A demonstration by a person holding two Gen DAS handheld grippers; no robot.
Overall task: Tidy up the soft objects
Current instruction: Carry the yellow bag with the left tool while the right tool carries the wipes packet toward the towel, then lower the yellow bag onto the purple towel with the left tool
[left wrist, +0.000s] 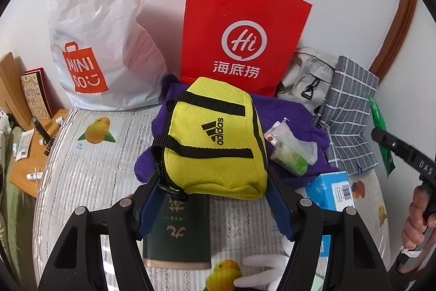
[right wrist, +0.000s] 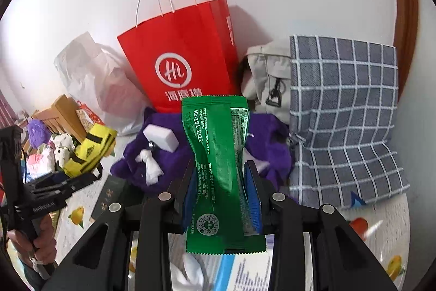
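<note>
The yellow bag (left wrist: 218,138) is clamped by its near end in the left gripper (left wrist: 215,198), lifted over the table (left wrist: 90,182), while the right gripper (right wrist: 222,195) pinches a green packet (right wrist: 218,154) upright, probably both bound for sorting near the red bag (left wrist: 239,29) at the far edge.

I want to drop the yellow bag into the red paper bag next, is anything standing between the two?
Nothing solid does. The yellow bag, clamped in the left tool, sits directly before the red paper bag; only the low purple cloth lies between them.
</note>
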